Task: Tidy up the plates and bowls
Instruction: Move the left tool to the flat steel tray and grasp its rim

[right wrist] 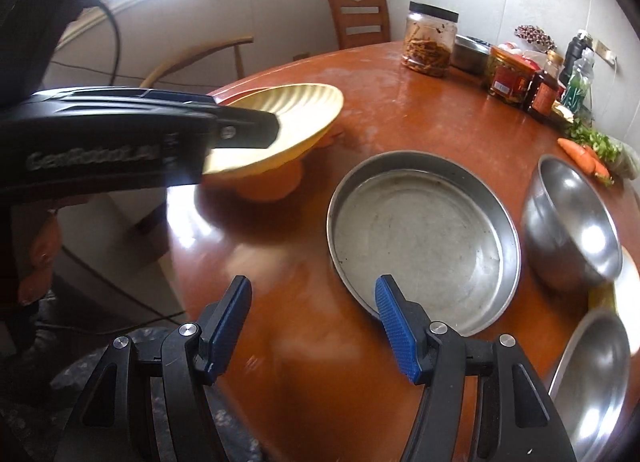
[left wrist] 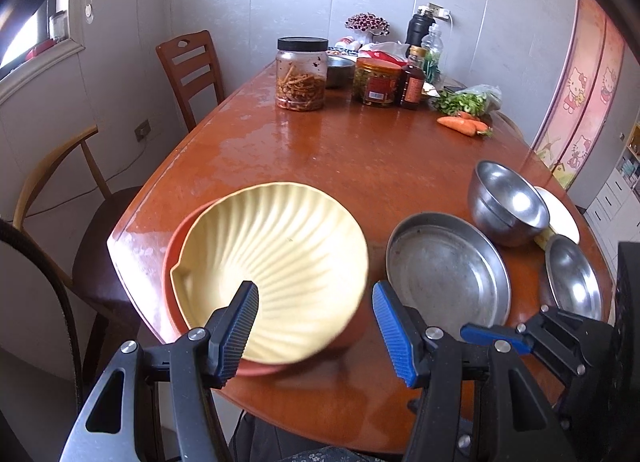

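Now left tool (left wrist: pixel 316 314) open w/ yellow plate (left wrist: pixel 276 262) atop orange bowl (right wrist: pixel 268 182).

— What do you have under your tools?

— You have a wooden table (left wrist: pixel 360 166), red-brown and shiny, with a rounded edge.

— What lies on it near you?

— An orange bowl (left wrist: pixel 170 262) stands directly on the wood, at your left. Just beside it, in the middle, you see a flat metal pan (left wrist: pixel 448 270). At your right a deep steel bowl (left wrist: pixel 508 202) stands, and nearer to you there is a second steel bowl (left wrist: pixel 576 282). A white plate (left wrist: pixel 560 210) lies behind them.

— And at the far end?

— A jar with a black lid (left wrist: pixel 301 74), a second jar (left wrist: pixel 376 82), a dark bottle (left wrist: pixel 413 80), a metal dish (left wrist: pixel 340 70), green herbs (left wrist: pixel 468 98) and carrots (left wrist: pixel 460 124).
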`<state>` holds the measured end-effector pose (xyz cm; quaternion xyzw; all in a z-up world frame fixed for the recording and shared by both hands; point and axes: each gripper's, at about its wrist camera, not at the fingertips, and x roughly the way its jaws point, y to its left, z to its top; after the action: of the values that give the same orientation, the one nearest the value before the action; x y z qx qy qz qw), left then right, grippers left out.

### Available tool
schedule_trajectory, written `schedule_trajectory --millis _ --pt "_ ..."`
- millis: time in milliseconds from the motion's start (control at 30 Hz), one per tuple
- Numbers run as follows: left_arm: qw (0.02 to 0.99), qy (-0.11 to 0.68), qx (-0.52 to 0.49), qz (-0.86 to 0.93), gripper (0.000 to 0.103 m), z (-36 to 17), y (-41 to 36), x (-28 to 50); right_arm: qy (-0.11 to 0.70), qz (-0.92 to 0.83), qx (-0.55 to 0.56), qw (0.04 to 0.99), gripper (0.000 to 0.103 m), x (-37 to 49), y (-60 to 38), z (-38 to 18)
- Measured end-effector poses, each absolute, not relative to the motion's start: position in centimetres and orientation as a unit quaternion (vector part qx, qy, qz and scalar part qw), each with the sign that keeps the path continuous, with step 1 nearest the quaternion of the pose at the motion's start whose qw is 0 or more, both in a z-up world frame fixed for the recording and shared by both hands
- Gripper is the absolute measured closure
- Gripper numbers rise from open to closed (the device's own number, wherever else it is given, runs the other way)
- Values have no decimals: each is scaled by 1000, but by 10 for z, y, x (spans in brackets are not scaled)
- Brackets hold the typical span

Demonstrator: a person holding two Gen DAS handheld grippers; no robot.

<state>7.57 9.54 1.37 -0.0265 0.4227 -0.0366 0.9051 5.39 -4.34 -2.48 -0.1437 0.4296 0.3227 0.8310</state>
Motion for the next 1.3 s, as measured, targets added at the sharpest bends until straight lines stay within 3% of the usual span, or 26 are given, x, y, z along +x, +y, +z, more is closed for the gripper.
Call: schedule_trajectory --millis 633,1000,1300 --pt "909 413 -14 -60 44 14 55 38 403 324 -119 848 37 -18 -81 -9" --pt "895 438 -25 -81 44 -10 44 45 417 242 12 876 37 -4 -132 -14" --pt "886 452 -28 -95 44 -26 40 54 418 214 1 883 37 16 -126 -26"
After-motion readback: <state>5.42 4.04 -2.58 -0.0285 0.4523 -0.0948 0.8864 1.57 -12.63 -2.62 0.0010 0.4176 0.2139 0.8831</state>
